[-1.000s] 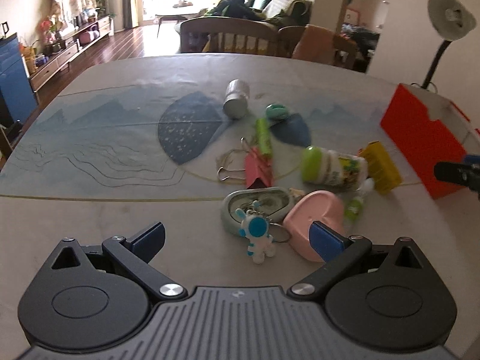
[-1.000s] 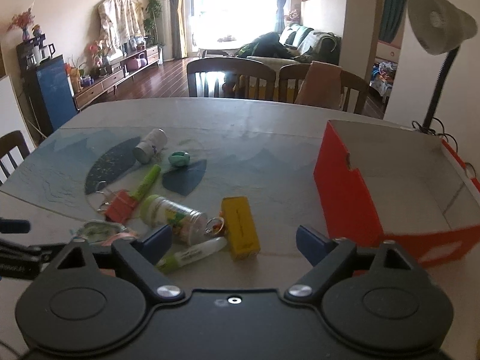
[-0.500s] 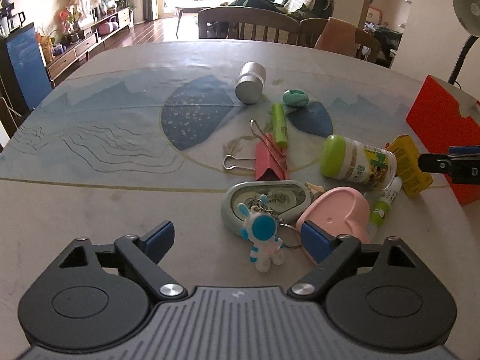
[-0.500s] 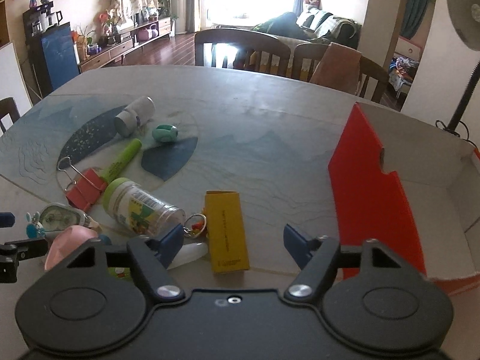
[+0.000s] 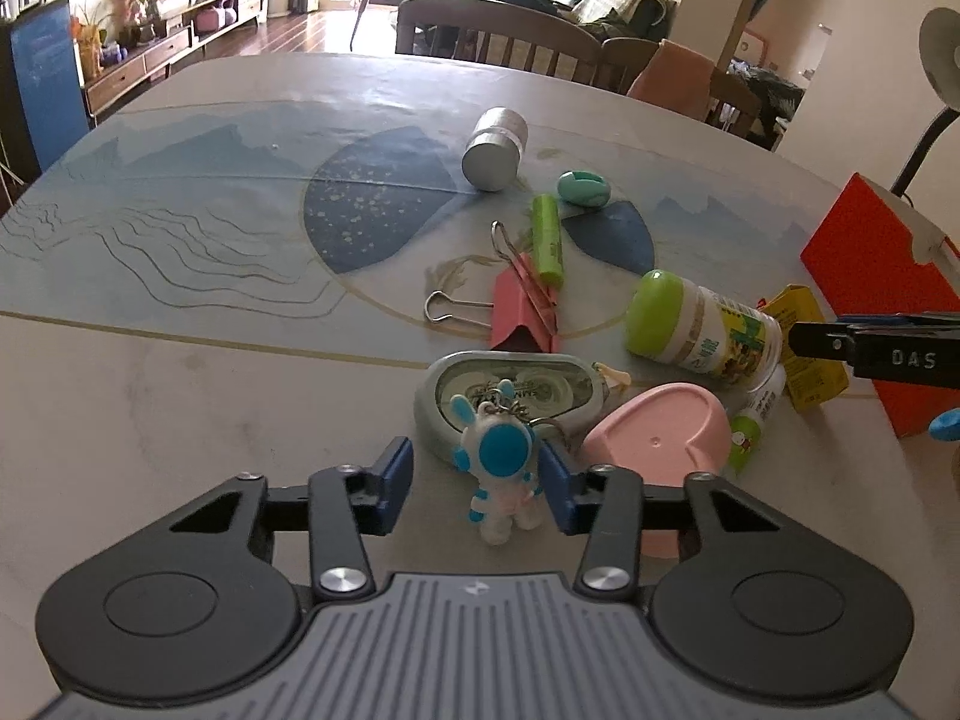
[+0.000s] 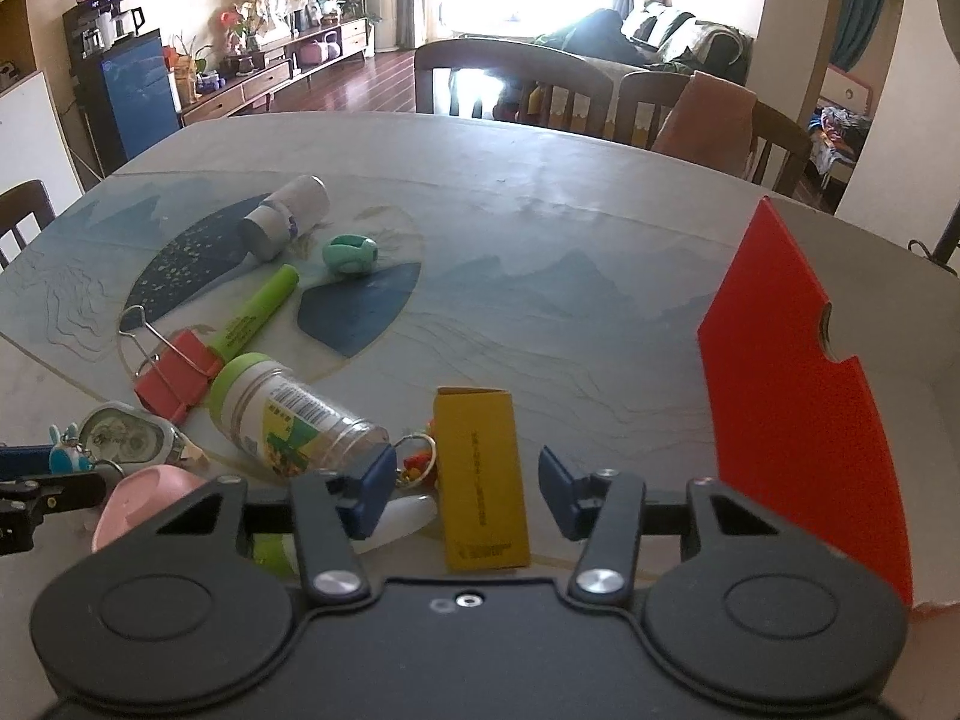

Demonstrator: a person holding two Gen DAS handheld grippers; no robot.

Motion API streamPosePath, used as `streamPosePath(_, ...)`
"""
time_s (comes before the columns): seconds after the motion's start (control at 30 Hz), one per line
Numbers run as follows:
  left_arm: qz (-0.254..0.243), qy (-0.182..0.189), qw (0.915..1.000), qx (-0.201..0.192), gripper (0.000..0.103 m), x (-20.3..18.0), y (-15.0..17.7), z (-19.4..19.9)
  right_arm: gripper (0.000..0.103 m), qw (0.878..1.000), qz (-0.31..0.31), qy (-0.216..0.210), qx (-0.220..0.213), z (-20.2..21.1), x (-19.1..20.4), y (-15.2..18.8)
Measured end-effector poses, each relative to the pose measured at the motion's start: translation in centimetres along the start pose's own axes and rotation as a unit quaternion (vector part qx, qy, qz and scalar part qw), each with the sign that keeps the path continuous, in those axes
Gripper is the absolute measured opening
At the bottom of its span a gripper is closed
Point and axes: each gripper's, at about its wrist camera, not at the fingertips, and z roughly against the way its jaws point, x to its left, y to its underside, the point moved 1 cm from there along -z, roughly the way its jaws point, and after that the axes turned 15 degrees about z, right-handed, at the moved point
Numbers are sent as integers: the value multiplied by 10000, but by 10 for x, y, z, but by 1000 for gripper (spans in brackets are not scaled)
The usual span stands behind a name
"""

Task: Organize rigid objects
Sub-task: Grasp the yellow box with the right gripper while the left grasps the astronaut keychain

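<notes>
Your left gripper (image 5: 477, 483) is hanging low over the table (image 5: 180, 396) with its blue fingers parted, and the blue-and-white rabbit keychain (image 5: 498, 474) is lying between them, nearer the right-hand pad. Its long axis is running roughly along your line of approach, head away from you, ring trailing over the correction-tape dispenser (image 5: 510, 396). The pink heart-shaped dish (image 5: 654, 444) is sitting just beside it, crowding the right finger.

In the right wrist view, your right gripper (image 6: 465, 489) is likewise spread and holding nothing, levelled low over the yellow box (image 6: 480, 468), which is lying lengthwise between the fingers, pointing away from you. The red bin (image 6: 798, 420) is standing to your right, so this hand looks nearer the drop-off.
</notes>
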Motion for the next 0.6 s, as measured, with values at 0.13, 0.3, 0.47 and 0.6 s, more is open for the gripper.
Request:
streamPosePath(0.13,-50,51,10000,2,34,-2,0,1,37,10000,-5,27,67,-5,0,-2)
streamPosePath(0.3,-117,29,9999,-43,30,-3,0,2,31,9999,-75,70,103,-7,-2,-1)
streamPosePath(0.47,-121,39,9999,-79,25,-1,-2,4,28,9997,-199,149,78,-1,-4,1)
streamPosePath(0.6,-112,86,9999,-74,24,1,-3,8,28,9995,-290,153,49,10,-7,4)
